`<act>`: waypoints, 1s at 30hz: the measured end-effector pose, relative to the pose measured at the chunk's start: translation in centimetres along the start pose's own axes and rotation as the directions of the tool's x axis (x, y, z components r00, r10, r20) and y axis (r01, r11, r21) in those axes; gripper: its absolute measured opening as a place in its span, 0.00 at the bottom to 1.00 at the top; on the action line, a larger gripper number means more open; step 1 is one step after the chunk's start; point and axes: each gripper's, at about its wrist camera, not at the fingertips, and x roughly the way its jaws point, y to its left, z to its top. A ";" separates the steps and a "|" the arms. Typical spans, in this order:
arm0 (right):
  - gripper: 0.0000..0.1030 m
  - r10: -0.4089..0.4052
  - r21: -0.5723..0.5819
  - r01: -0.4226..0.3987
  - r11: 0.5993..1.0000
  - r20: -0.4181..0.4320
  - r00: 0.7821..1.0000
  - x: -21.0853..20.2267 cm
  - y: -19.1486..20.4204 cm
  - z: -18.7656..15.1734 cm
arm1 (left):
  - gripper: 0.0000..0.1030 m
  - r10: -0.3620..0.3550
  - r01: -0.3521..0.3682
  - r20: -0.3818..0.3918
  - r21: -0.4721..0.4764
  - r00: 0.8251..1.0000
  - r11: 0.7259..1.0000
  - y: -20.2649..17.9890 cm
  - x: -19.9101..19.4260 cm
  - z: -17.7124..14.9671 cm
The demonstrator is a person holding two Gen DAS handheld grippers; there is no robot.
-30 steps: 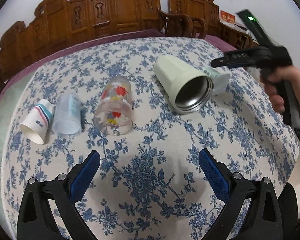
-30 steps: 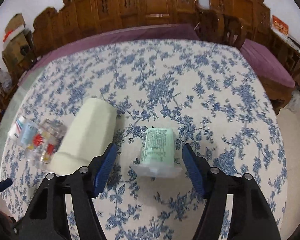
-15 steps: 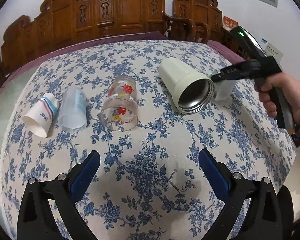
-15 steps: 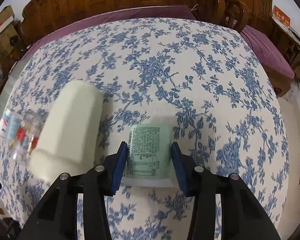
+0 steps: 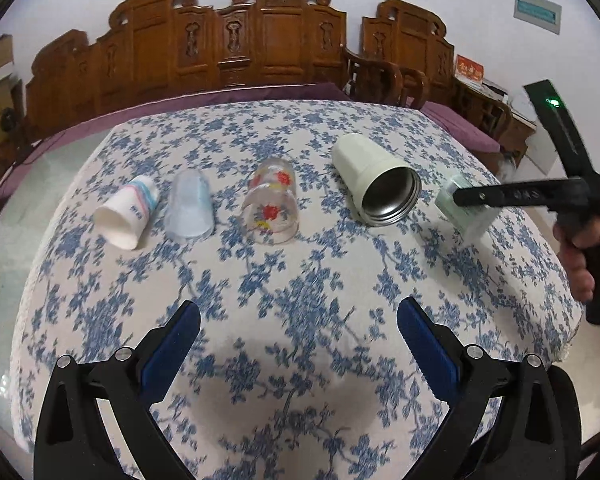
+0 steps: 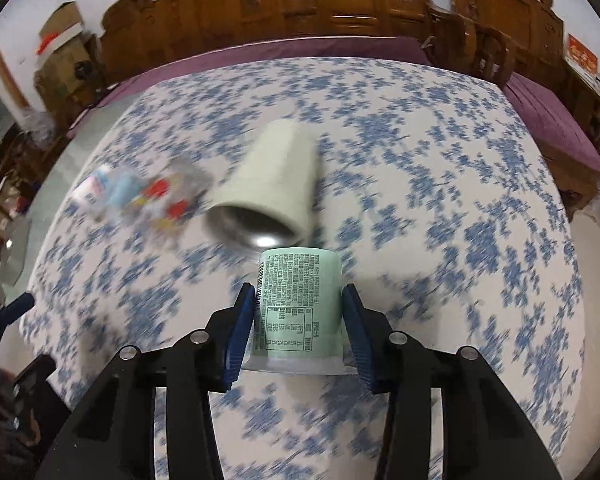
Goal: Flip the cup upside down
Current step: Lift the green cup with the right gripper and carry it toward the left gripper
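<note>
My right gripper [image 6: 298, 334] is shut on a pale green plastic cup [image 6: 298, 304] with a printed label, held off the table with its rim toward me; the view is blurred by motion. The same cup [image 5: 461, 210] shows in the left wrist view at the right, in the right gripper [image 5: 511, 196]. My left gripper [image 5: 298, 338] is open and empty above the near part of the table. A cream metal-lined cup [image 5: 373, 178] lies on its side beside the green cup.
On the blue-flowered tablecloth [image 5: 300, 280] lie a glass with red flowers [image 5: 274, 204], a clear bluish cup [image 5: 190, 208] and a white paper cup [image 5: 128, 212], all on their sides. Carved wooden chairs [image 5: 260, 40] stand behind the table.
My right gripper closed on the green cup and lifted it from the table, swinging it. My left gripper stayed open and drew back a little.
</note>
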 end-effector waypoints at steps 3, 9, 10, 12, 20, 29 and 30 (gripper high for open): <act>0.46 0.031 -0.037 -0.030 0.999 0.004 1.000 -0.6 2.6 -1.6 | 0.92 0.011 -0.011 0.006 -0.011 1.000 1.000 0.6 -0.8 -0.6; 0.47 0.070 -0.080 -0.071 0.994 -0.005 0.998 -0.4 6.6 -4.3 | 0.92 0.040 -0.040 0.016 -0.017 0.999 0.999 1.8 -1.9 -1.7; 0.47 0.073 -0.084 -0.073 0.994 -0.011 0.997 -0.2 7.1 -4.7 | 0.92 0.043 -0.043 0.014 -0.017 0.999 0.999 2.0 -1.9 -1.8; 0.47 0.081 -0.091 -0.083 0.992 -0.024 0.996 0.3 8.1 -5.6 | 0.92 0.046 -0.045 0.011 -0.027 0.999 0.999 2.6 -2.0 -2.0; 0.48 0.106 -0.081 -0.112 0.990 -0.070 0.992 3.0 10.8 -7.2 | 0.92 0.057 -0.057 -0.001 -0.046 0.998 0.997 3.6 -1.6 -2.2; 0.63 0.127 -0.074 -0.123 0.990 0.055 0.990 0.7 9.8 -7.5 | 0.92 0.065 -0.065 -0.011 -0.054 0.998 0.996 3.3 -1.3 -1.7; 0.64 0.120 -0.075 -0.115 0.991 0.076 0.990 0.0 9.5 -7.7 | 0.92 0.067 -0.067 -0.009 -0.051 0.998 0.996 3.1 -1.3 -1.6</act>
